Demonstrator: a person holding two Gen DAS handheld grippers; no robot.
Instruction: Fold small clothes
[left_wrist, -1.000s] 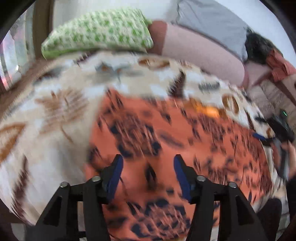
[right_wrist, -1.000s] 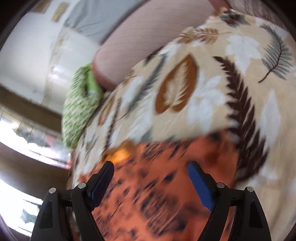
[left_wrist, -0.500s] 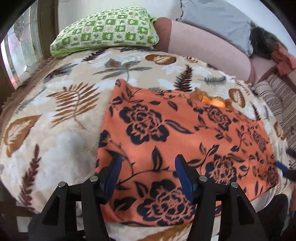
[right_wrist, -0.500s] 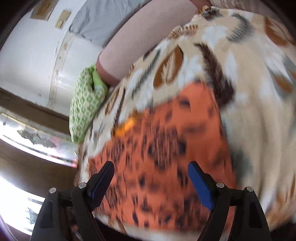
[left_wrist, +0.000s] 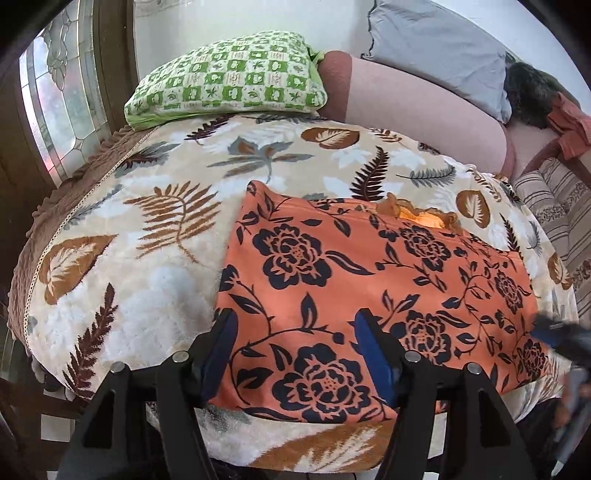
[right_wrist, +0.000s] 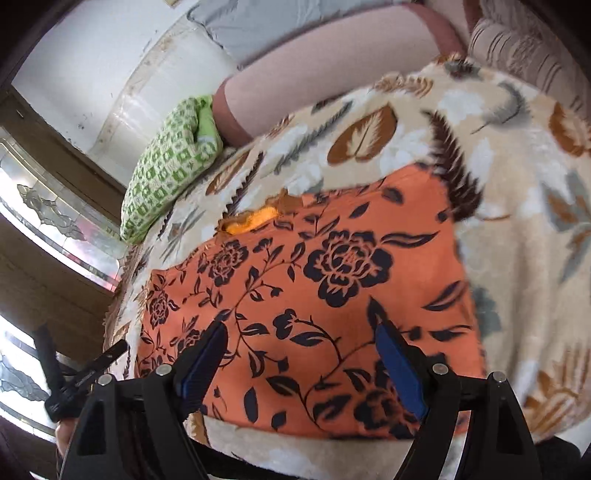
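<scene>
An orange garment with dark blue flowers (left_wrist: 332, 258) lies flat on the leaf-print blanket (left_wrist: 147, 206), with a ruffled yellow opening (left_wrist: 421, 218) at its far edge. My left gripper (left_wrist: 295, 321) hovers over the garment's near left part; its jaws are opening and nothing is pinched between the blue pads. In the right wrist view the same garment (right_wrist: 332, 266) fills the middle. My right gripper (right_wrist: 301, 328) stands open above its near edge, holding nothing. The right gripper's tip (left_wrist: 557, 332) shows blurred at the garment's right end.
A green checked pillow (left_wrist: 229, 81) and a pink bolster (left_wrist: 413, 103) lie at the bed's far side, with a grey pillow (left_wrist: 436, 48) behind. A stained-glass window (left_wrist: 55, 103) is on the left. Striped cushions (left_wrist: 561, 206) sit at the right.
Both cameras have drawn back, so more of the garment shows. The right gripper has swung sideways along the near edge and rolled. The left jaws stand slightly wider.
</scene>
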